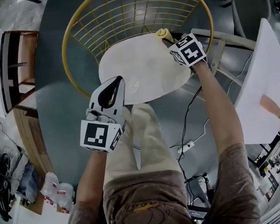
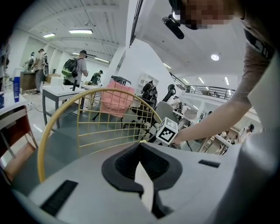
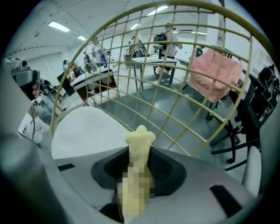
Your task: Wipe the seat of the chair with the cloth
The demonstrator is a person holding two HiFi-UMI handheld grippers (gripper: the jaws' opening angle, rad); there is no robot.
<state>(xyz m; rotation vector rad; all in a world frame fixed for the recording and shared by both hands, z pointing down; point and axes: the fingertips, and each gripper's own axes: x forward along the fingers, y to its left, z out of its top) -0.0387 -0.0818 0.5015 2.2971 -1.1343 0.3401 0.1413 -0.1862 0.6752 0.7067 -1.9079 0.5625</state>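
Open office floor, grey, with desks and people (image 2: 76, 68) far off at 10 o'clock in the left gripper view, too small to detail. Chair seat (image 1: 147, 69) is a pale round disc at centre of the head view, with the yellow wire backrest (image 1: 125, 16) curving round it from 8 to 2 o'clock; the chair legs are hidden under the seat. Right tool (image 1: 171, 38) is at the seat's 1 o'clock rim, jaws clamped on the yellow cloth (image 1: 164, 34); from the head only a small bunch of cloth shows past the marker cube, and whether it touches the seat is hard to tell. In the right gripper view the cloth (image 3: 139, 144) stands up between the jaws, its lower part not readable, seat at 10 o'clock behind it. Left tool (image 1: 116, 84) is at the seat's 7 o'clock edge, covering that bit of rim, with the person's leg (image 1: 146, 137) hiding the front edge. Its jaws are drawn close with nothing held; only a thin pale sliver shows between them in the left gripper view. White counter (image 1: 264, 79) at 3 o'clock is cut off by the frame. Power strip (image 1: 186, 146) and cables on the floor at 5 o'clock. Pink fabric (image 3: 214, 76) is draped over something behind the backrest; its support is unclear.
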